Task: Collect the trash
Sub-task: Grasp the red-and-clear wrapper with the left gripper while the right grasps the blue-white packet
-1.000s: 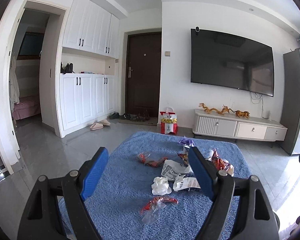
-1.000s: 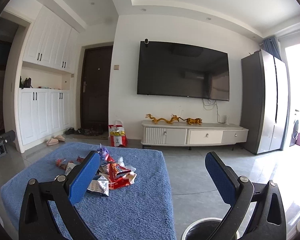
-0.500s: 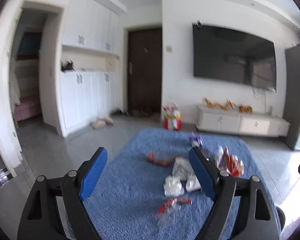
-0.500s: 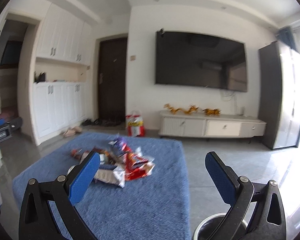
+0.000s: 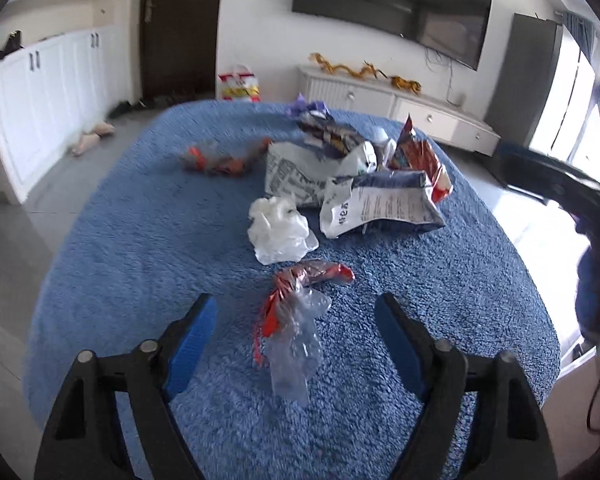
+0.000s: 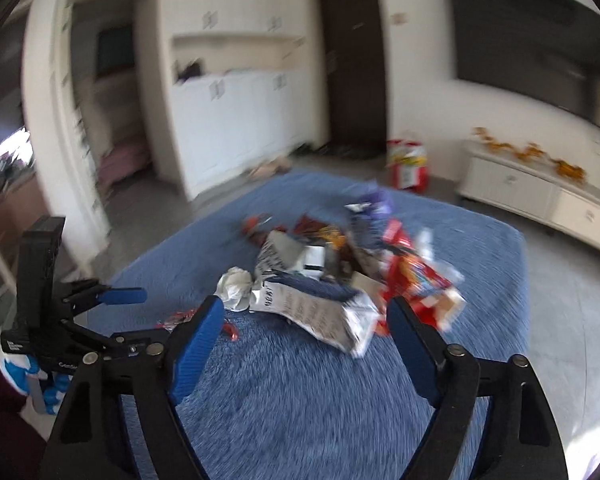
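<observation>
The left tongs (image 5: pixel 296 332) are gaping wide around a crinkly red-and-clear wrapper (image 5: pixel 292 320) lying on the blue-carpeted counter (image 5: pixel 140 240); it is looking featherlight and slippery, so pinching its bunched middle seems best. The right tongs (image 6: pixel 306 324) are also spread, empty.

On the rug (image 5: pixel 140 240) in front of me, the clear-and-foil wrapper (image 5: pixel 296 320) lies nearest, between my left gripper's (image 5: pixel 296 344) spread fingers. Just beyond it sits the crumpled bag (image 5: pixel 278 230); right of that, the printed pouch (image 5: pixel 384 204). The remaining wrappers pile up behind. The TV cabinet (image 5: pixel 396 100) stands far right.
</observation>
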Action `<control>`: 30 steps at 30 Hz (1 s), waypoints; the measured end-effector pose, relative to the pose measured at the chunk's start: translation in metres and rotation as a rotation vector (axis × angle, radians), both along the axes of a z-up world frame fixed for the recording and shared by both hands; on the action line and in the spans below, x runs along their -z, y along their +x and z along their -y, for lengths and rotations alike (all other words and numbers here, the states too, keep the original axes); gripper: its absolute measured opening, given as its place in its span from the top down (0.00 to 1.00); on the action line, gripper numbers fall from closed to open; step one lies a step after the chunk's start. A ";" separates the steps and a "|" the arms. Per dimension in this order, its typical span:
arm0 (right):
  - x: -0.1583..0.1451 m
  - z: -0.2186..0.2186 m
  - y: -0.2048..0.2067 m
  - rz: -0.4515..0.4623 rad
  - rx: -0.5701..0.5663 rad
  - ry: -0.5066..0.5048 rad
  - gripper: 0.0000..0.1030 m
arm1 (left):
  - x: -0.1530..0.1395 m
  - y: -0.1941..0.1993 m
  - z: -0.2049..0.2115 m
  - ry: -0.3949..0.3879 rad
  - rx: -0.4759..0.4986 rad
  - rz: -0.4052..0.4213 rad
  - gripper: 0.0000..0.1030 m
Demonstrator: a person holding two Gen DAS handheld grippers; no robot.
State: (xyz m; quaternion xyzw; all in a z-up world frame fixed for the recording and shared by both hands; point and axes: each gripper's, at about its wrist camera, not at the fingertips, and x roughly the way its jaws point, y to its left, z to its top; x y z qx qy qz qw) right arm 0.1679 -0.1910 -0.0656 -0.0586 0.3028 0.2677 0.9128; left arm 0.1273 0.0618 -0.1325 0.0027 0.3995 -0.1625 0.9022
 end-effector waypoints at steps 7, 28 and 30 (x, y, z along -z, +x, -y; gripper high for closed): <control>0.041 -0.043 0.072 -0.117 -0.174 -0.179 0.36 | 0.023 0.030 0.002 -0.013 0.063 -0.089 0.48; 0.047 -0.017 0.018 -0.168 -0.168 -0.166 0.88 | 0.006 0.007 -0.005 -0.090 0.077 -0.042 0.89; 0.037 0.003 -0.001 -0.139 -0.118 -0.119 0.88 | -0.003 0.002 0.000 -0.086 0.085 -0.026 0.89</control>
